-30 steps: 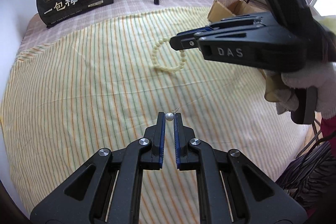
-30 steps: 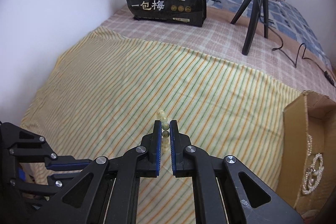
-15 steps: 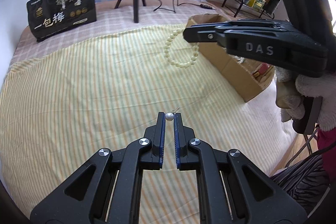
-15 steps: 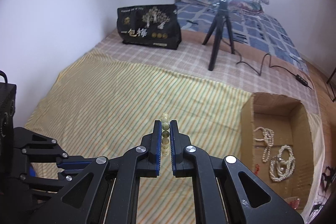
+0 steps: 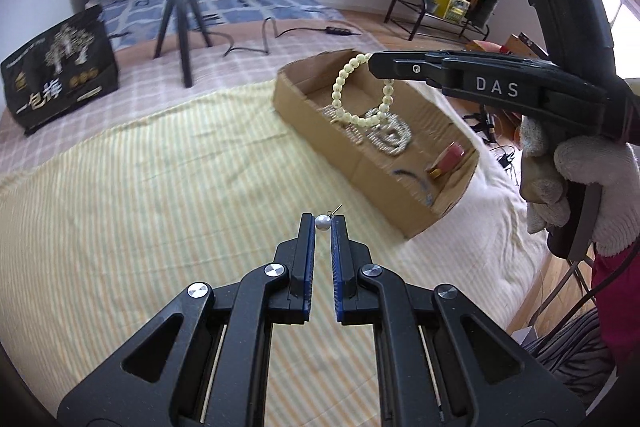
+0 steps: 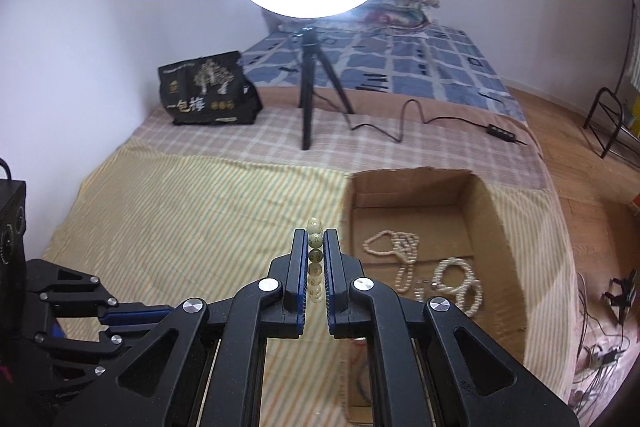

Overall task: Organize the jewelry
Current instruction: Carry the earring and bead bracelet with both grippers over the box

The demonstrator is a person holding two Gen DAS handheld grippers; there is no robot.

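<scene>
My left gripper [image 5: 322,223] is shut on a small pearl earring [image 5: 322,222] and holds it above the striped cloth. My right gripper [image 6: 316,239] is shut on a cream bead bracelet [image 6: 315,259]. In the left wrist view the bracelet [image 5: 362,95] hangs from the right gripper [image 5: 374,61] above the open cardboard box [image 5: 360,167]. The box [image 6: 496,211] holds pearl necklaces [image 6: 400,247] and a red item [image 5: 446,159].
A yellow striped cloth [image 5: 160,187] covers the bed. A ring light on a tripod [image 6: 308,95] and a black printed bag [image 6: 208,91] stand behind it. A cable with a switch [image 6: 500,133] lies at the far right. The bed edge runs beside the box.
My right gripper has lifted the bracelet off the cloth and carried it right, to above the box. My left gripper still holds the earring and has swung right too.
</scene>
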